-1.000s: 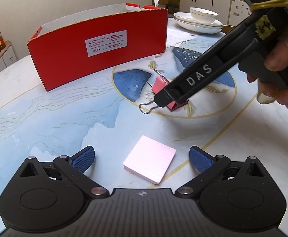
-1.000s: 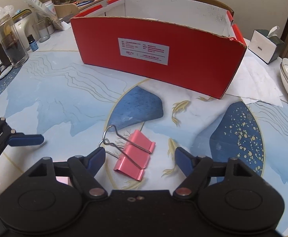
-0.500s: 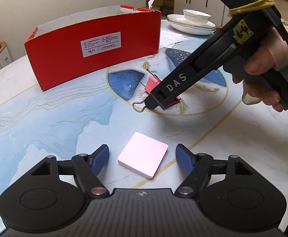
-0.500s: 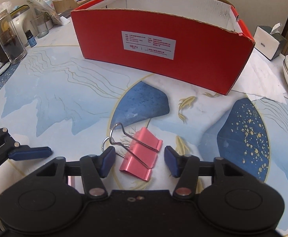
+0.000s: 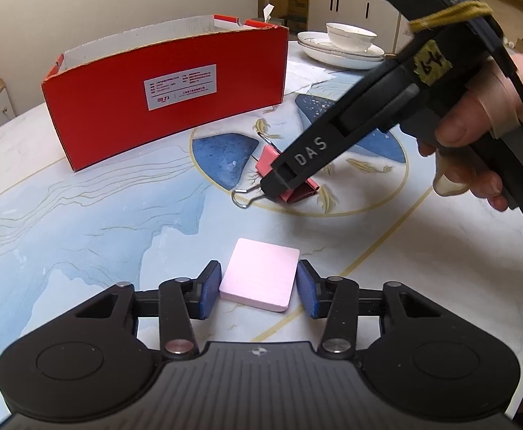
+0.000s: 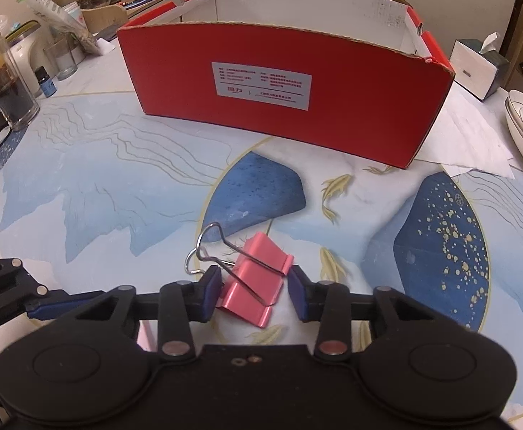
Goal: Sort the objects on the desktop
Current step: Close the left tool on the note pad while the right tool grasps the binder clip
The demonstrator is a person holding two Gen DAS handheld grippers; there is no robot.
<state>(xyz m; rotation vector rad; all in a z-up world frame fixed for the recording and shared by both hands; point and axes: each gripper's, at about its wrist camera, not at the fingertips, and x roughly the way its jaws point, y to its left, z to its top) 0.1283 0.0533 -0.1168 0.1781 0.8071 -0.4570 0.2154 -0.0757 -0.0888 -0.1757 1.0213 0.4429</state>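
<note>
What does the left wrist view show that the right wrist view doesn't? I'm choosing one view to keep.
Only the left wrist view shows the pink pad between the closing jaws of the left gripper, and the hand holding the right tool. Only the right wrist view shows the tissue box, the glass jar, and the right gripper closing around the pink binder clip. Both show the clip, red box and table.

The left claw (image 5: 259,288) is closing around a pink eraser (image 5: 261,277) on the table (image 5: 82,222).
</note>
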